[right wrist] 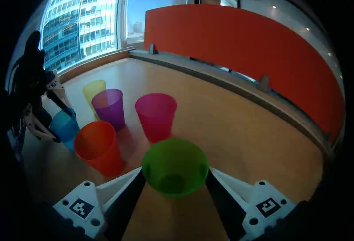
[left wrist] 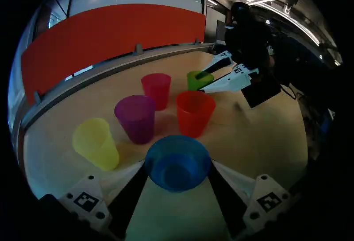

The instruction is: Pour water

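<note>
On the wooden table (left wrist: 261, 134) stand six plastic cups, one of each colour, and two of them sit in grippers.

In the left gripper view, the left gripper (left wrist: 177, 165) is spread about as wide as a cup, and both fingers press on the sides of the blue cup (left wrist: 178, 170), whose open mouth faces the camera. Each finger carries one black-and-white marker square (left wrist: 86, 200), two in all. Just beyond the blue cup stand four free cups close together: the yellow cup (left wrist: 95, 143) at the left, the purple cup (left wrist: 136, 118) beside it, the pink cup (left wrist: 156, 90) behind, and the orange cup (left wrist: 194, 112) at the right. Farther back, the right gripper (left wrist: 211, 78) has the green cup (left wrist: 194, 80) between its two white fingers, with a person (left wrist: 248, 37) as a dark shape behind it.

From the right gripper view, that gripper is likewise opened to a cup's width and clamped on the green cup, again with two marker squares on its fingers. The same four loose cups stand between the two held ones, with the blue cup at the far left edge of this view.

Whether any cup holds water I cannot tell — the insides look dim. One long red panel (left wrist: 110, 37) runs along the far edge of the table.
</note>
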### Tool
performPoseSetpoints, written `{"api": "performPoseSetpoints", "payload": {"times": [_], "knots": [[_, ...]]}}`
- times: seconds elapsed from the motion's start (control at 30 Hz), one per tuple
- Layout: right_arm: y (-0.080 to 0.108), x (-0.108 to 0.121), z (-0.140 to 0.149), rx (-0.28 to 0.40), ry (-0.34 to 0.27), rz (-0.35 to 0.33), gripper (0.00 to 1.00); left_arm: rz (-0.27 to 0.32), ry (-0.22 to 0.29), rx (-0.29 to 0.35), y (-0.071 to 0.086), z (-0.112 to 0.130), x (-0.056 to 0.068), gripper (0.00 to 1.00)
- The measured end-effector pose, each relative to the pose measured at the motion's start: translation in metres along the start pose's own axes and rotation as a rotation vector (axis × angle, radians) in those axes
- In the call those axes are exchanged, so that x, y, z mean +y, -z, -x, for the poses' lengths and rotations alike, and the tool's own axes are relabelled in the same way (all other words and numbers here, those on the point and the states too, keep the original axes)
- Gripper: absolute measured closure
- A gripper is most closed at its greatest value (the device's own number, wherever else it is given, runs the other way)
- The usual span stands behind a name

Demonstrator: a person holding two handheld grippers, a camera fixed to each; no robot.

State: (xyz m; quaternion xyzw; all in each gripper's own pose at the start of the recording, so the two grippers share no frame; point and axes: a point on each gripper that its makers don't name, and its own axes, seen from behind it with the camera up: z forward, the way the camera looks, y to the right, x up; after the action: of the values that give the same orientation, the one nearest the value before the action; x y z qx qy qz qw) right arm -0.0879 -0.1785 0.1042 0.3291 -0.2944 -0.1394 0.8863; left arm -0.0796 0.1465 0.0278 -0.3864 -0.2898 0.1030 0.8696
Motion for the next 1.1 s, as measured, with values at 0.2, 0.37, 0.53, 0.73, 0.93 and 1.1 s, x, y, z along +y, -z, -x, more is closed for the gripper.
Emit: {"api": "performPoseSetpoints", "payload": {"times": [0.2, 0.37, 0.53, 0.73, 0.93, 1.1], "knots": [[0.01, 0.002, -0.007, 0.021, 0.002, 0.007, 0.09, -0.005, 0.006, 0.005, 0.001, -0.001, 0.0, 0.11], [0.022, 0.001, -0.011, 0.03, 0.009, 0.007, 0.09, -0.007, 0.008, 0.017, 0.004, -0.003, 0.0, 0.11], [0.034, 0.001, -0.018, 0.051, 0.02, 0.015, 0.09, -0.011, 0.013, 0.048, 0.009, -0.013, 0.001, 0.12], [0.051, 0.0, -0.032, 0.092, 0.02, 0.021, 0.09, -0.025, 0.015, 0.096, 0.018, -0.03, 0.001, 0.12], [0.067, -0.003, -0.046, 0.135, 0.011, 0.022, 0.09, -0.04, 0.018, 0.143, 0.03, -0.045, 0.002, 0.12], [0.081, -0.005, -0.057, 0.177, 0.012, 0.026, 0.09, -0.056, 0.02, 0.186, 0.042, -0.058, 0.003, 0.12]]}}
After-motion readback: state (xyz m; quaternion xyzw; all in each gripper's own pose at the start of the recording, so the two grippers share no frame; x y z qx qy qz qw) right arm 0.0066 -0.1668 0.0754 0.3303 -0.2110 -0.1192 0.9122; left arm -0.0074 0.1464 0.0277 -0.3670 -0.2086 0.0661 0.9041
